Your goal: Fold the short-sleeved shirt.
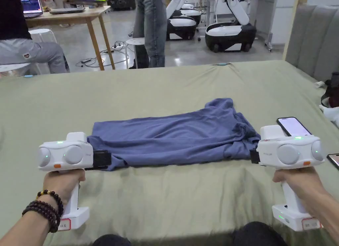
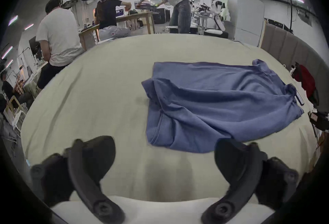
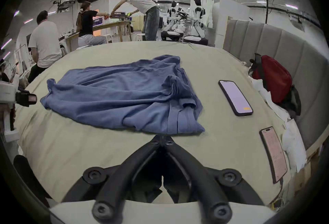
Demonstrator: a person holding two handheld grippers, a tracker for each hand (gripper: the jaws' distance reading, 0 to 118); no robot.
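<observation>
A blue shirt [image 1: 175, 137] lies partly folded and rumpled across the middle of a green bed [image 1: 165, 87]. The person holds both grippers low and level at its near edge, forearms reaching in from the near side, fists wrapped around the upright handles. The left gripper [image 2: 163, 156] sits at the shirt's near left corner with its jaws spread wide, nothing between them. The right gripper [image 3: 162, 136] is at the near right corner, jaws pressed together with the tips right at the hem; whether cloth is pinched I cannot tell. A phone [image 1: 294, 125] lies just right of the shirt.
</observation>
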